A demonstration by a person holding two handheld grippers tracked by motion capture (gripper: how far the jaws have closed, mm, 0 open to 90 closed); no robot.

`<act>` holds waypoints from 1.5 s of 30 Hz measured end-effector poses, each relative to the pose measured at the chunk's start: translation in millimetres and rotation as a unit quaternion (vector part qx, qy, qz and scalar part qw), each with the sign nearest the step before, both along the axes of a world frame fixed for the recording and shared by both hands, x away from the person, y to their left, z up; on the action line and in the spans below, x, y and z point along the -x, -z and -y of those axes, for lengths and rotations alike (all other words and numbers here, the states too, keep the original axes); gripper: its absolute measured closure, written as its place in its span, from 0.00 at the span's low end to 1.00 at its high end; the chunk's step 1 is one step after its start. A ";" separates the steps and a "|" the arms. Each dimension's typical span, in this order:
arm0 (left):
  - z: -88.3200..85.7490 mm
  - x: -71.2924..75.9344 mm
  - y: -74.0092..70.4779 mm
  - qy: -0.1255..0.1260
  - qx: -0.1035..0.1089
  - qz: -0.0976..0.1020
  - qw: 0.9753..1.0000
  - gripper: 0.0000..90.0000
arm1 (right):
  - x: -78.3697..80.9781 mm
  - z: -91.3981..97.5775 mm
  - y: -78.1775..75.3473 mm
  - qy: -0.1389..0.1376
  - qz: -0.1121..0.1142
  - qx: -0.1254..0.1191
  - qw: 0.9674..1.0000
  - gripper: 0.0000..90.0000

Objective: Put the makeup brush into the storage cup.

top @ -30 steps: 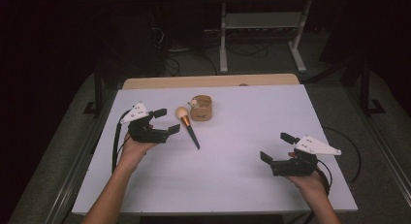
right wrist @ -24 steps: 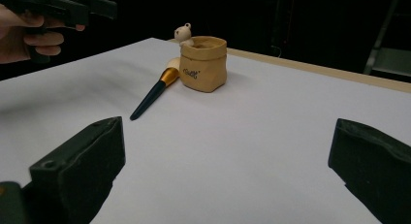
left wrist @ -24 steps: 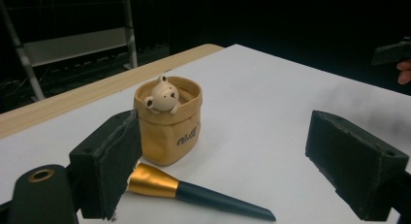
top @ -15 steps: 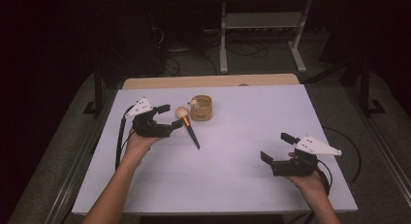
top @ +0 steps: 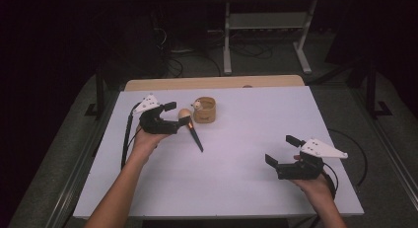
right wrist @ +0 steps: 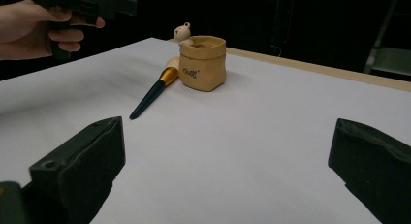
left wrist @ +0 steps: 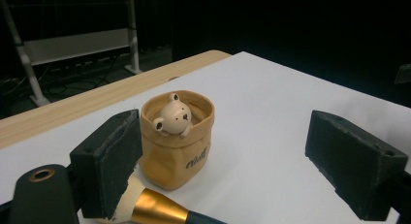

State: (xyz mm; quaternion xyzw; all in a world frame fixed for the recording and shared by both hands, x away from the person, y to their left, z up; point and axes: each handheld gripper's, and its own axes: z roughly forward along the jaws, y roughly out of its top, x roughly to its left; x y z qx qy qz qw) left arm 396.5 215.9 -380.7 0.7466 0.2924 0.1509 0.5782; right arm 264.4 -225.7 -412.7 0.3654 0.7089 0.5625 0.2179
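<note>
- The makeup brush (top: 191, 133) lies flat on the white tabletop (top: 246, 188), just beside the small tan fabric pouch (top: 204, 110) with a bear figure (left wrist: 172, 120) peeking over its rim.
- Its pale bristle head (top: 184, 113) sits up against the pouch; a gold ferrule (left wrist: 157, 211) follows, then the dark handle (right wrist: 148, 100) running away from the pouch toward the person's side of the tabletop.
- So the long axis runs roughly from far to near in the high view, slanting slightly to the right as it comes closer.
- The left tool (top: 177, 114) is the nearer one by far: it hovers right at the brush's head end, jaws spread wide, with the ferrule showing low between them in the left gripper view (left wrist: 213, 156).
- One left pad looks to be at or just over the bristle head; whether it touches I cannot tell.
- The right tool (top: 280, 150) is held well apart, near the right front of the tabletop, jaws also spread and holding nothing; in its own view (right wrist: 228, 161) the brush and pouch sit far ahead.
- Judging from this, the grasp falls to the left hand (top: 148, 139), and the jaws would need to close across the axis, near the ferrule rather than on the soft bristles.
</note>
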 end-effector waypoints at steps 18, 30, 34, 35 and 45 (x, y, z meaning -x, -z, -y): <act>14.0 -16.2 -4.8 -0.007 -0.009 0.005 1.000 0.14 | 0.2 0.8 0.0 0.001 0.000 0.001 1.000 0.00; 20.7 -26.9 -6.4 -0.012 -0.015 0.005 1.000 0.14 | 0.7 0.3 0.0 0.001 -0.001 -0.001 1.000 0.00; 21.7 -32.5 -5.4 -0.018 -0.012 0.005 1.000 0.14 | 0.5 0.3 0.3 0.000 -0.002 0.001 1.000 0.00; 22.1 -34.1 -4.8 -0.019 -0.012 0.006 1.000 0.14 | 0.4 0.3 0.3 0.000 -0.001 0.001 1.000 0.00; 24.5 -46.5 0.8 -0.030 -0.027 -0.005 0.999 0.14 | 0.3 0.3 0.7 0.000 -0.002 0.001 1.000 0.00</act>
